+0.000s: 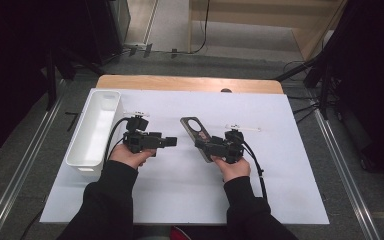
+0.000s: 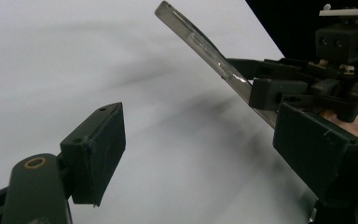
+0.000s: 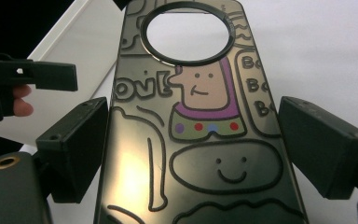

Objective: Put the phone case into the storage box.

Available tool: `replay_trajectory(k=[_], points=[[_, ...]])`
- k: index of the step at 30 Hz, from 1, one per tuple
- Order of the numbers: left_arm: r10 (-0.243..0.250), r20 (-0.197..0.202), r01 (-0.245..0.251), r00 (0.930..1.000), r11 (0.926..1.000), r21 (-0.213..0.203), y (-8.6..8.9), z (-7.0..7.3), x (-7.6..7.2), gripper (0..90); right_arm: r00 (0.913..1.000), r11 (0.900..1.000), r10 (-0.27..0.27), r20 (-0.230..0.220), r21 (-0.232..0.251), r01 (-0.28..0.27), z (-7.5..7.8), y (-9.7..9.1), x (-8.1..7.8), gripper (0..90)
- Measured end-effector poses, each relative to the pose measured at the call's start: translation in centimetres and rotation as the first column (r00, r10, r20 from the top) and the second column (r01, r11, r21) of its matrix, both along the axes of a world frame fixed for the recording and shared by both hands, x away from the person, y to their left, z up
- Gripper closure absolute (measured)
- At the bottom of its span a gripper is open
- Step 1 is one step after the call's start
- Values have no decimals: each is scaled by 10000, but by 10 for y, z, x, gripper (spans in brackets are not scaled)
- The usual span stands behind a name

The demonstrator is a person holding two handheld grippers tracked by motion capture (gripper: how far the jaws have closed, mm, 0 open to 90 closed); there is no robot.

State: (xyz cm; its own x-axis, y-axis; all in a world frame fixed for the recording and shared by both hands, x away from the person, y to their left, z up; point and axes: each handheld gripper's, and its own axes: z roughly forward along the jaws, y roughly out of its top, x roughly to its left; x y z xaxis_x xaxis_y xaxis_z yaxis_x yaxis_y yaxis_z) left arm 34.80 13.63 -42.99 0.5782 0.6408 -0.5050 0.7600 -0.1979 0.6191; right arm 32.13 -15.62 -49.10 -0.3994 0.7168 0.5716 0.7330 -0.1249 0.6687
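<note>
Desk (image 1: pixel 190 200): white sheet over a wooden top. White bin (image 1: pixel 94 131) sits at the left edge, long side running near-to-far, nothing visible inside.

Phone case (image 1: pixel 198 136): clear-dark, cartoon print, round camera cutout at the far end. It's centre-right on the desk, tilted up off the sheet, near end between the right tongs (image 1: pixel 203 144). In the right gripper view the case (image 3: pixel 200 126) lies flat between the two pads, each pad against a long edge, so I read the right tongs as clamped on it across its width.

Left tongs (image 1: pixel 172 141): jaws apart, nothing between them, pointing right toward the case with a clear gap left. From the left gripper view the case (image 2: pixel 209 51) runs as a thin slanted edge ahead and right of the open jaws.

Step in hand looks like a handover or a two-handed hold, likely ending in the bin. To do it well:
- keep the right grip steady, no twisting; the case is thin and will flex
- bring the left tongs onto the free far half, clear of the cutout ring
- take it across the long edges, not by a corner
- close left fully before right lets go
</note>
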Motion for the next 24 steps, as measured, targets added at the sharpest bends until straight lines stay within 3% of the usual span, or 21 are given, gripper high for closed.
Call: replay_trajectory(k=[6, 10, 18, 24], points=[[181, -108, -181, 9998, 9998, -16, -6, 3, 6, 167, 9999, 9999, -151, 20, -71, 151, -1, 2, 0, 107], [332, -27, -331, 9994, 9992, 205, -11, 6, 9, 167, 9997, 9997, -215, 96, -69, 216, 0, 3, 0, 107], [600, -480, -589, 9970, 9980, 237, -20, 7, 19, 168, 9992, 9993, -369, 182, 96, 367, -1, 6, 0, 107], [717, -493, -703, 9962, 9971, 278, -26, 6, 25, 168, 9988, 9990, -429, 216, 112, 426, -1, 9, 1, 107]])
